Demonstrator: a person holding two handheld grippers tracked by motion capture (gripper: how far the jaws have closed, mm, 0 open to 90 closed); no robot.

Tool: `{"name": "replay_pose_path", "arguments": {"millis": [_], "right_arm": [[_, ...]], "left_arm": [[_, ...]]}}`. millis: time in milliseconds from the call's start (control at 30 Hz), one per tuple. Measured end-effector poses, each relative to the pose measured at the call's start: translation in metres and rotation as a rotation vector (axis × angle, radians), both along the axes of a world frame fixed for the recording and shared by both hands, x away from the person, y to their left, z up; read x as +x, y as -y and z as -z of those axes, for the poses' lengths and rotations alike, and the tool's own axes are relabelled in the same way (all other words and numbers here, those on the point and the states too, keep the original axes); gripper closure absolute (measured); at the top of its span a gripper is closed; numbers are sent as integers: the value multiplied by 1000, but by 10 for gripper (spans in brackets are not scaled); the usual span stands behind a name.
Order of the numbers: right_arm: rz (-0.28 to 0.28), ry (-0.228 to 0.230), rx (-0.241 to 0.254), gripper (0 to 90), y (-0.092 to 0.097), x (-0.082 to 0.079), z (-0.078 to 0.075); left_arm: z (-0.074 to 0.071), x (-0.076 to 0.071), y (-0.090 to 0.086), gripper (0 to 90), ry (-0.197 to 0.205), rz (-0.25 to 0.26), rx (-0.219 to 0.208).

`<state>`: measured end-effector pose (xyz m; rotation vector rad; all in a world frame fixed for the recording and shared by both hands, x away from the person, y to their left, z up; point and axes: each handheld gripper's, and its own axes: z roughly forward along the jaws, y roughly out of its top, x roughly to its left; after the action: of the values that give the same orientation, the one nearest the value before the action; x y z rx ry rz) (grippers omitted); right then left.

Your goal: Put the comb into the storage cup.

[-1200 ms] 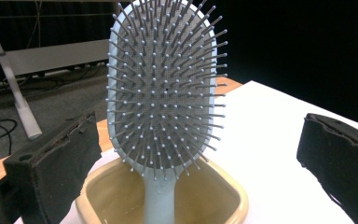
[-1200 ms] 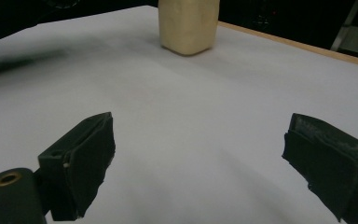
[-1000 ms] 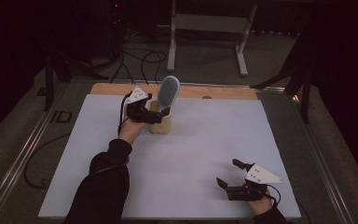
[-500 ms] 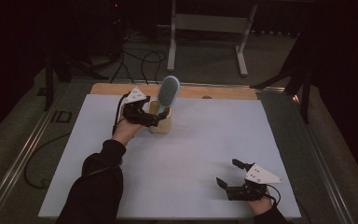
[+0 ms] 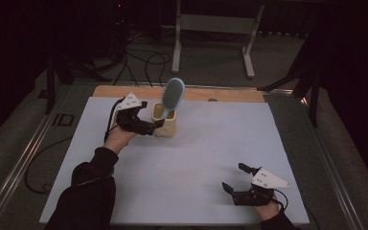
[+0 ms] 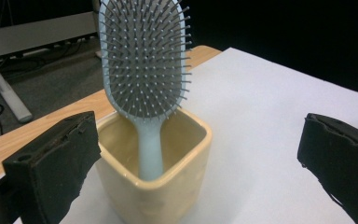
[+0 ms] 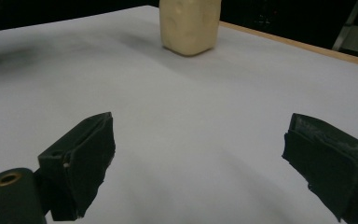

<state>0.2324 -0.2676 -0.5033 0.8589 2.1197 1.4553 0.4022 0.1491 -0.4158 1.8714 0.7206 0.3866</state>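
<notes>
Left gripper at the cup, jaws spread, brush standing inside.

We work on the white table sheet (image 5: 191,158), where the cream-yellow square ceramic cup (image 5: 164,120) stands near the far edge, just in front of the bare wooden strip (image 5: 220,94). The pale blue oval paddle hairbrush (image 5: 172,95) stands handle-down in that cup, its head tilted (bristles face the left gripper view). Our left gripper (image 5: 146,125) is beside the cup with its jaws wide apart, gripping nothing; one pad sits just beside the cup wall, whether touching we cannot tell. Our right gripper (image 5: 237,184) rests well apart near the front edge, jaws likewise apart and empty. To do this step well, we judge it best to centre the jaws on either the cup body or the brush neck before closing, and to close slowly, since a one-sided push could tip the cup.
</notes>
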Motion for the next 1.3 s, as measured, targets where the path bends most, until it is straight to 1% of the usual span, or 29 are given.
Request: {"name": "replay_pose_path", "arguments": {"millis": [133, 300, 367, 500, 533, 600, 800, 867, 900, 933, 1000, 1200, 1300], "right_arm": [[1, 1, 0, 87, 0, 0, 0], [0, 2, -4, 87, -1, 0, 0], [1, 2, -4, 87, -1, 0, 0], [-1, 2, -7, 87, -1, 0, 0], [-2, 2, -8, 87, -1, 0, 0], [-4, 4, -9, 87, -2, 0, 0], [-3, 3, -10, 87, -2, 0, 0], [-3, 3, -9, 87, -2, 0, -1], [-3, 3, -9, 87, -2, 0, -1], [-3, 3, -8, 87, -2, 0, 0], [-2, 3, -9, 87, -2, 0, -1], [-2, 4, -12, 87, -3, 0, -1], [0, 6, -13, 87, -3, 1, 0]], "left_arm": [[0, -6, -5, 0, 0, 6, 17], [-1, -15, -10, 0, 1, 17, 19], [-2, -18, -13, 0, -5, 23, 18], [-1, -26, -17, 0, -3, 25, 18], [0, -29, -20, 0, -2, 28, 24], [1, -34, -22, 0, 1, 28, 32], [2, -46, -34, 0, -1, 29, 34], [2, -50, -37, 0, 3, 27, 45], [2, -52, -39, 0, 2, 27, 38], [2, -54, -40, 0, 3, 23, 45], [3, -58, -44, 0, 1, 27, 41], [6, -72, -54, 0, 5, 24, 53], [7, -78, -60, 0, 7, 24, 49]]}}
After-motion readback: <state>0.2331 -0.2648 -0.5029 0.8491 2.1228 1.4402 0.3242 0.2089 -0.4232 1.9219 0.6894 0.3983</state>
